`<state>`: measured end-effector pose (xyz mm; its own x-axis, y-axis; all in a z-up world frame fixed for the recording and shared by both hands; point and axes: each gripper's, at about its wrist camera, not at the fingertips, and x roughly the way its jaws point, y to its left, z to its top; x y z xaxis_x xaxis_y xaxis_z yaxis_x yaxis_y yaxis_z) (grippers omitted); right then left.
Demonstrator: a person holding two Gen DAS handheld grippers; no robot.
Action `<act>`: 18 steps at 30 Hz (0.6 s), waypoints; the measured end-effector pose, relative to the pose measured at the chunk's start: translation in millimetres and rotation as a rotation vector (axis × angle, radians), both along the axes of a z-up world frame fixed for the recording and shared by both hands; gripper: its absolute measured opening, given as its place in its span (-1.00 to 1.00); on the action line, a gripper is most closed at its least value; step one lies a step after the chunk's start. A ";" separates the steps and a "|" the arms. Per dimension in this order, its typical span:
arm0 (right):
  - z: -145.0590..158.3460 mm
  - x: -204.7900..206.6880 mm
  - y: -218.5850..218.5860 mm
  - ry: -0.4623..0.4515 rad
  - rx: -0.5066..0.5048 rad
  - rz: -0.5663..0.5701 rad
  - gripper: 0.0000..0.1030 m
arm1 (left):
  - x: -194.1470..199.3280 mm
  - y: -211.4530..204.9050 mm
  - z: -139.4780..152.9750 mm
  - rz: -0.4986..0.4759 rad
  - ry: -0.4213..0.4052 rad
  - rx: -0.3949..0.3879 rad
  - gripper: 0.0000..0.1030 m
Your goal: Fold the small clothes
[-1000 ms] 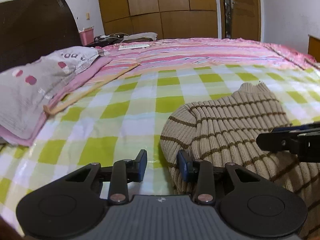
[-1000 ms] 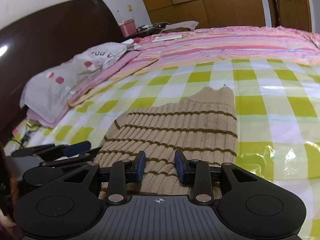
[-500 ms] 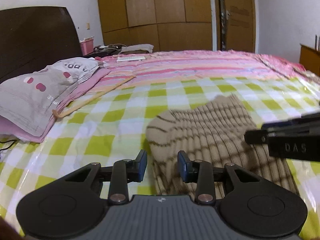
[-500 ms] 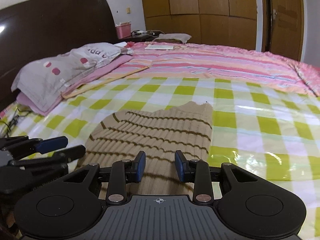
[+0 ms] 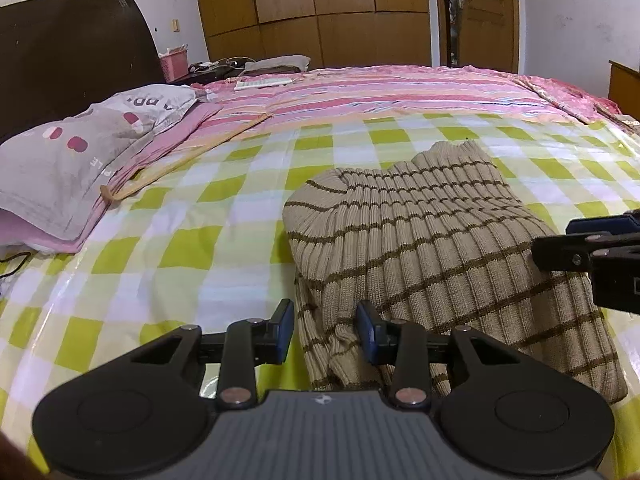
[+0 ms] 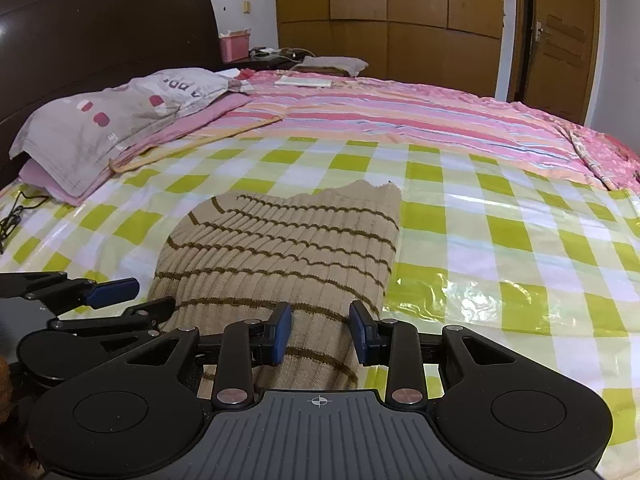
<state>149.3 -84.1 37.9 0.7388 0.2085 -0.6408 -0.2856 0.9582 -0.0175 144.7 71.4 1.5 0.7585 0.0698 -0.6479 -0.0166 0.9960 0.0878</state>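
A beige ribbed sweater with thin brown stripes (image 5: 424, 236) lies folded on the green-and-white checked sheet (image 5: 192, 248). It also shows in the right wrist view (image 6: 288, 248). My left gripper (image 5: 325, 330) is open and empty over the sweater's near left edge. My right gripper (image 6: 320, 332) is open and empty over the sweater's near edge. The right gripper's fingers enter the left wrist view at the right (image 5: 592, 244). The left gripper shows at the left of the right wrist view (image 6: 96, 300).
A grey pillow with pink spots (image 5: 76, 160) lies on pink bedding at the left. A pink striped blanket (image 5: 400, 96) covers the far bed. A dark headboard (image 6: 100, 56) and a wooden wardrobe (image 5: 320, 12) stand behind.
Both grippers have risen and pulled back from the sweater, staying open. The sweater lies still.
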 end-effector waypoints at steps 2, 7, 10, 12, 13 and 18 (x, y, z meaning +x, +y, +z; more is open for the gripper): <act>0.7 -2.2 0.0 -0.001 -0.005 -0.005 -0.39 | -2.2 0.0 3.3 0.003 -0.001 -0.011 -0.18; 3.7 -7.9 -0.6 -0.005 -0.013 -0.016 -0.39 | -10.7 0.4 10.1 -0.004 -0.007 -0.019 -0.19; 4.4 -11.2 -0.8 -0.006 -0.021 -0.020 -0.39 | -15.4 0.1 12.8 -0.005 -0.011 -0.021 -0.19; 4.4 -13.2 -0.2 -0.006 -0.027 -0.020 -0.39 | -17.3 0.0 13.1 -0.007 -0.009 -0.018 -0.19; 4.3 -14.0 -0.3 -0.005 -0.028 -0.020 -0.39 | -17.8 -0.4 12.2 -0.008 -0.005 -0.013 -0.19; 4.8 -18.0 0.3 -0.008 -0.041 -0.017 -0.39 | -17.3 -2.1 5.0 -0.010 0.019 0.008 -0.18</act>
<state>131.4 -83.8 42.7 0.7474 0.1696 -0.6424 -0.2687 0.9614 -0.0587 127.4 69.3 6.5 0.7469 0.0677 -0.6615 -0.0052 0.9954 0.0960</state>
